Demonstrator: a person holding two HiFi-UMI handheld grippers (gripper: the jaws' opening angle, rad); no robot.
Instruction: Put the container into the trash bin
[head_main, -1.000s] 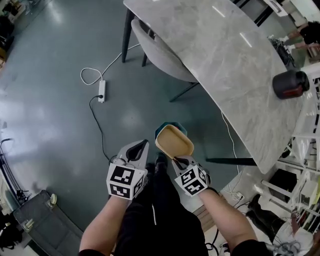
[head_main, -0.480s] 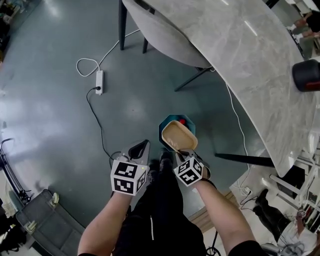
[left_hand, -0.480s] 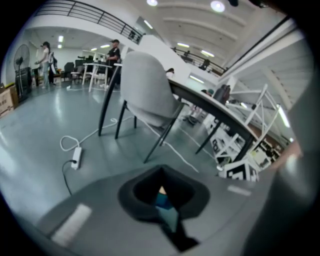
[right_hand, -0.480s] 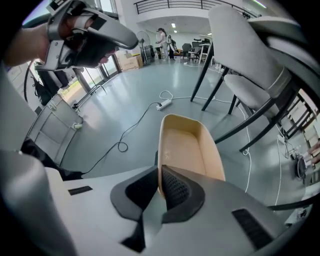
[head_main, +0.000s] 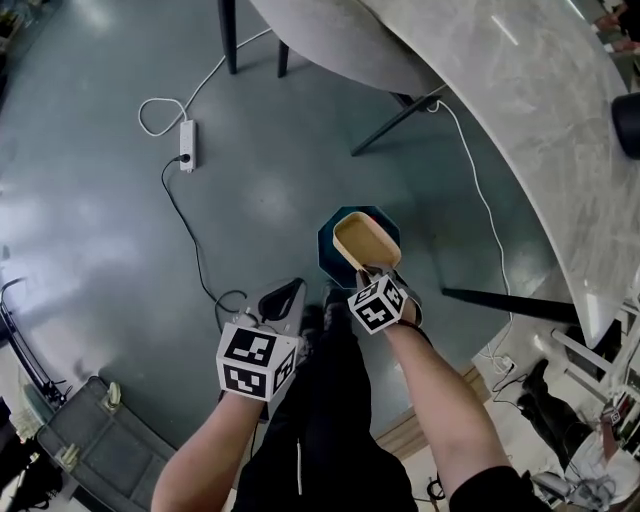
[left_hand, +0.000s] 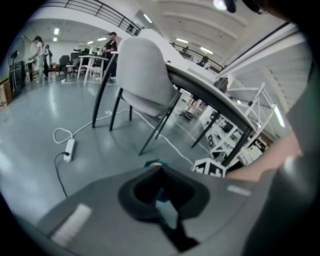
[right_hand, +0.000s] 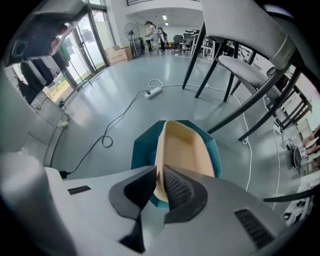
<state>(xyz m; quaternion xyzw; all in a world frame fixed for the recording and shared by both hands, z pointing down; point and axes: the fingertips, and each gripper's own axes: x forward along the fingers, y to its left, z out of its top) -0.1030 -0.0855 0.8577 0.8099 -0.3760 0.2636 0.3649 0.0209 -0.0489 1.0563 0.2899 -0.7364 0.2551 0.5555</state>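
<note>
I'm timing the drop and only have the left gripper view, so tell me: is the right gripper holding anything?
Observer: Yes. The right gripper has the rim of a tan container between its jaws, and the jaws are opening.
Operator: Where is the container relative to the bin?
Observer: In the head view it lines up over the mouth of the teal trash bin and covers most of it. I can't tell whether its far end is already inside.
</note>
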